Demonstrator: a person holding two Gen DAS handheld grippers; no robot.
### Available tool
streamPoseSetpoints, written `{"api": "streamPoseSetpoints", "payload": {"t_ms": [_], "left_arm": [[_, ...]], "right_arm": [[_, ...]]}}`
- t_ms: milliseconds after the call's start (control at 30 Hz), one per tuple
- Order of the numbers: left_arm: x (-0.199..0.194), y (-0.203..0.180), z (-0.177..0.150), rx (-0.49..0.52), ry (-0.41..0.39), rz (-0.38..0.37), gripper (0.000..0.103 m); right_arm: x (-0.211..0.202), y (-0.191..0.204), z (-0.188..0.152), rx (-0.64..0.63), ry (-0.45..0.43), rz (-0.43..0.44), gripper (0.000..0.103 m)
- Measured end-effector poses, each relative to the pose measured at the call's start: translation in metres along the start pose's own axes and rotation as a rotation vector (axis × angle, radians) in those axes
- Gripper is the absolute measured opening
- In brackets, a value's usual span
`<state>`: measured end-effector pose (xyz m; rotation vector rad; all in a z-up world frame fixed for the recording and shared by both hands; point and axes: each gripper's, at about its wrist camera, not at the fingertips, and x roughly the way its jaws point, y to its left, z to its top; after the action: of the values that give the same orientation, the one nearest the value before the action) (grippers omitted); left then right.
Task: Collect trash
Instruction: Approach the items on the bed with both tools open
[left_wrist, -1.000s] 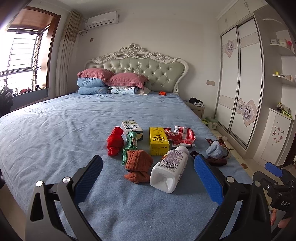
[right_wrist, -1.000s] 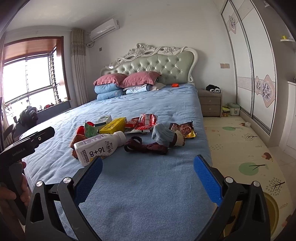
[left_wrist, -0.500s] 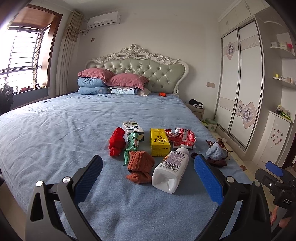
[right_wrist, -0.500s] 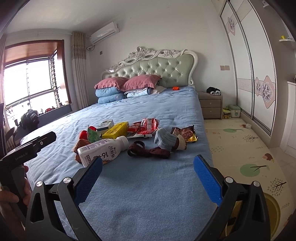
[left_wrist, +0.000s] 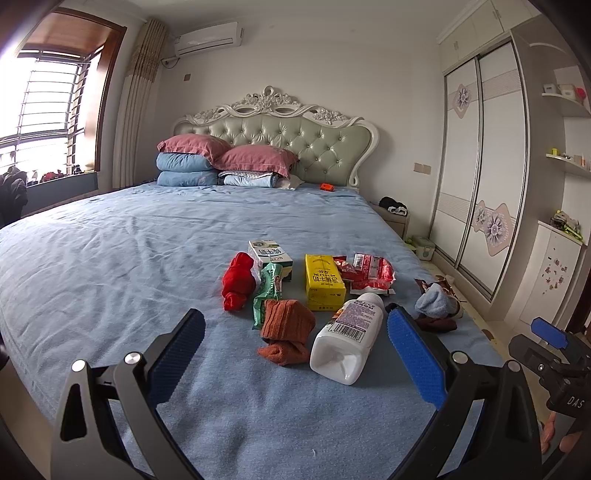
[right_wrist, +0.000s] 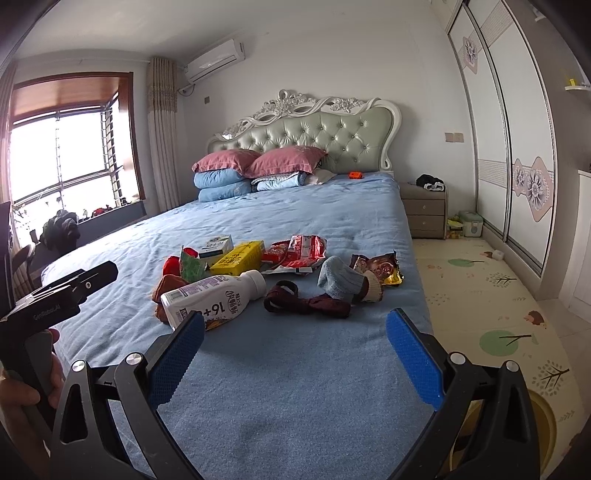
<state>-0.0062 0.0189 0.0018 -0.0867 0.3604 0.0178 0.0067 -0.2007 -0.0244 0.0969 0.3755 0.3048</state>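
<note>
trash lay in one cluster on the blue bed (left_wrist: 110, 258) ahead of both claws: one white milk bottle (right_wrist: 214, 293) printed "16+8", one yellow carton (left_wrist: 324, 280), one white-green carton (left_wrist: 269, 254), one green wrapper (left_wrist: 267, 291), red snack packets (left_wrist: 369, 271) and one brown wrapper (right_wrist: 380, 267), mixed with four sock bundles. left claw (left_wrist: 295, 354) hung spread wide, bottle just ahead between its pads. right claw (right_wrist: 293, 358) was spread too, empty, bottle ahead-left.

The blue-covered bed (left_wrist: 110, 266) carries stacked pillows (left_wrist: 225, 162) at its head and, near its foot, a white bottle (left_wrist: 347, 339), yellow carton (left_wrist: 323, 280), red wrappers (left_wrist: 369, 271), and what look like balled socks (left_wrist: 286, 330).
</note>
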Motion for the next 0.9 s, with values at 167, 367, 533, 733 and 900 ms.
{"api": "streamPoseSetpoints", "payload": {"t_ms": [167, 367, 533, 733, 900], "left_arm": [[0.000, 0.005, 0.001, -0.004, -0.006, -0.002, 0.099], [-0.001, 0.008, 0.001, -0.005, -0.006, -0.004, 0.099], [-0.002, 0.010, 0.002, -0.004, -0.006, -0.001, 0.099], [-0.004, 0.010, 0.003, -0.001, -0.008, -0.004, 0.099], [-0.004, 0.012, 0.003, 0.000, -0.005, -0.006, 0.099]], "right_arm": [[0.001, 0.004, 0.004, -0.005, 0.004, -0.024, 0.095], [0.001, 0.006, 0.007, -0.011, 0.000, -0.039, 0.095], [0.001, 0.009, 0.008, -0.017, 0.001, -0.031, 0.095], [0.002, 0.014, 0.010, -0.030, 0.003, -0.028, 0.095], [0.003, 0.016, 0.011, -0.037, 0.004, -0.027, 0.095]]}}
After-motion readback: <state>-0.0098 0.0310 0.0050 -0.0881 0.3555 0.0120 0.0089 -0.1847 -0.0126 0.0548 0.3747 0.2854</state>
